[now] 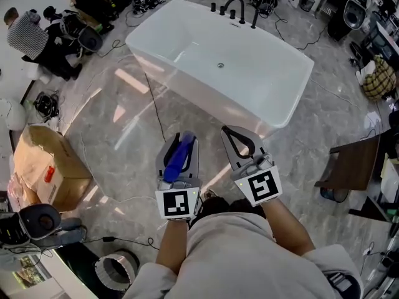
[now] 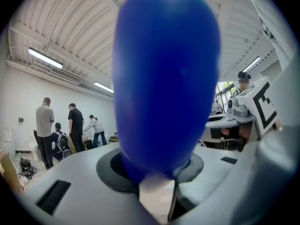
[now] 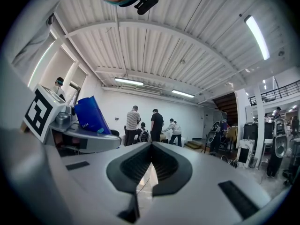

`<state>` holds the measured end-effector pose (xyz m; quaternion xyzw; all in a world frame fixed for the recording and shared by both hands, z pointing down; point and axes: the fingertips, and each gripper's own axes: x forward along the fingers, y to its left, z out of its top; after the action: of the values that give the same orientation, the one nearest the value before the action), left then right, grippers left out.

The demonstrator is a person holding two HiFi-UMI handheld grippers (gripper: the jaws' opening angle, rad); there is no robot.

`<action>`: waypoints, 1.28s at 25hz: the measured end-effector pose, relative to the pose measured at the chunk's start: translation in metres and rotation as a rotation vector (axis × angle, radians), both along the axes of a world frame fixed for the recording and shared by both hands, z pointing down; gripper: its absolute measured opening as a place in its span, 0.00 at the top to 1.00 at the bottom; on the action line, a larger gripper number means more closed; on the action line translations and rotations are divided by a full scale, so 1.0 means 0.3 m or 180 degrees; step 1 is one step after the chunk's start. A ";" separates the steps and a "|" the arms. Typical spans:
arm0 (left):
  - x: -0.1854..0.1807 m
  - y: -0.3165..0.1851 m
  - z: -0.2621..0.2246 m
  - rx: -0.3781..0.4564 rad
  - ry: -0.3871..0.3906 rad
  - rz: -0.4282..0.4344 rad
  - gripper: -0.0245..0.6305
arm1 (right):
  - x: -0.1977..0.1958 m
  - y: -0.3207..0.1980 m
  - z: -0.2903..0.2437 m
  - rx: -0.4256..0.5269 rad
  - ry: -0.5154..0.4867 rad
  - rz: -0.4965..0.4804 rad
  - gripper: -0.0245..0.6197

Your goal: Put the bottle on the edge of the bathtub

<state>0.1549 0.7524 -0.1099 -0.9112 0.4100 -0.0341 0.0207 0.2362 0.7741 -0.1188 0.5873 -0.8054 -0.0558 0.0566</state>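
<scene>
Left gripper (image 1: 181,142): jaws part-way apart and clamped on the blue bottle (image 2: 166,78), one pad on each side of its body.
Right gripper (image 3: 150,168): jaws pressed together with nothing between them, held just beside the left gripper.
Bottle position: lying along the left gripper's jaws, its rounded end sticking out past the fingertips.
Bottle handling: probably light plastic. The smooth, curved skin looks slippery, and the walls may give under a hard squeeze.
Where to hold: around the widest part of the body, as now, with firm but moderate pressure.
Bathtub (image 1: 294,92): ahead of both grippers and well apart from them, so the bottle is not yet on its edge.
Edge risk: the rim looks narrow and glossy, so the bottle should sit squarely before release.
</scene>
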 end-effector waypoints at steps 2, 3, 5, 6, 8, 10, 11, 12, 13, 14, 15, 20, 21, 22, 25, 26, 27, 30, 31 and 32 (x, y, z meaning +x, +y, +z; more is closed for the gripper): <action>-0.029 -0.039 0.005 -0.0015 -0.0015 -0.0022 0.71 | -0.007 -0.041 -0.002 0.0001 -0.0017 0.0019 0.95; -0.043 -0.059 0.009 -0.0026 -0.0027 -0.0033 0.71 | -0.011 -0.061 -0.002 -0.0001 -0.0008 0.0022 0.95; -0.067 -0.093 0.022 -0.0057 -0.0083 -0.0056 0.72 | -0.017 -0.096 0.005 -0.0037 0.0030 0.0006 0.95; -0.077 -0.110 0.031 -0.0078 -0.0125 -0.0073 0.72 | -0.018 -0.112 0.012 -0.0065 0.0044 -0.0006 0.95; -0.091 -0.147 0.051 -0.0160 -0.0195 -0.0140 0.72 | -0.012 -0.145 0.028 -0.0121 0.0051 -0.0027 0.95; -0.099 -0.187 0.076 -0.0253 -0.0230 -0.0190 0.72 | -0.004 -0.185 0.048 -0.0164 0.0054 -0.0061 0.95; -0.098 -0.209 0.084 -0.0260 -0.0222 -0.0189 0.72 | 0.002 -0.208 0.060 -0.0184 0.0055 -0.0080 0.95; -0.094 -0.235 0.092 -0.0250 -0.0214 -0.0185 0.72 | 0.010 -0.236 0.074 -0.0207 0.0055 -0.0093 0.95; -0.091 -0.266 0.100 -0.0241 -0.0215 -0.0195 0.72 | 0.022 -0.267 0.088 -0.0234 0.0053 -0.0097 0.95; -0.087 -0.302 0.107 -0.0237 -0.0214 -0.0219 0.72 | 0.037 -0.303 0.101 -0.0264 0.0039 -0.0093 0.95; -0.080 -0.341 0.110 -0.0233 -0.0206 -0.0242 0.72 | 0.055 -0.342 0.112 -0.0292 0.0010 -0.0083 0.95; -0.025 -0.536 0.128 -0.0272 -0.0301 -0.0297 0.72 | 0.143 -0.552 0.137 -0.0295 0.0039 -0.0162 0.95; -0.009 -0.579 0.130 -0.0282 -0.0309 -0.0323 0.72 | 0.162 -0.596 0.146 -0.0342 0.0013 -0.0167 0.95; 0.008 -0.621 0.133 -0.0290 -0.0315 -0.0345 0.72 | 0.183 -0.640 0.156 -0.0399 -0.0027 -0.0164 0.95; 0.058 -0.726 0.151 -0.0339 -0.0360 -0.0361 0.72 | 0.232 -0.754 0.176 -0.0454 -0.0118 -0.0188 0.95; 0.071 -0.758 0.162 -0.0368 -0.0382 -0.0365 0.72 | 0.241 -0.790 0.172 -0.0413 -0.0124 -0.0221 0.95; 0.083 -0.789 0.175 -0.0400 -0.0403 -0.0375 0.72 | 0.247 -0.827 0.165 -0.0364 -0.0079 -0.0273 0.95; 0.128 -0.880 0.208 -0.0450 -0.0466 -0.0365 0.72 | 0.278 -0.920 0.158 -0.0302 0.0039 -0.0379 0.95; 0.143 -0.901 0.217 -0.0477 -0.0493 -0.0357 0.72 | 0.292 -0.940 0.163 -0.0311 0.0020 -0.0391 0.95; 0.156 -0.917 0.224 -0.0510 -0.0518 -0.0356 0.72 | 0.305 -0.955 0.171 -0.0335 -0.0004 -0.0402 0.95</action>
<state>0.2018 0.4772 -0.0425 -0.8799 0.4530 -0.1416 -0.0210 0.3277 0.4875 -0.0676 0.5316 -0.8427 -0.0166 0.0833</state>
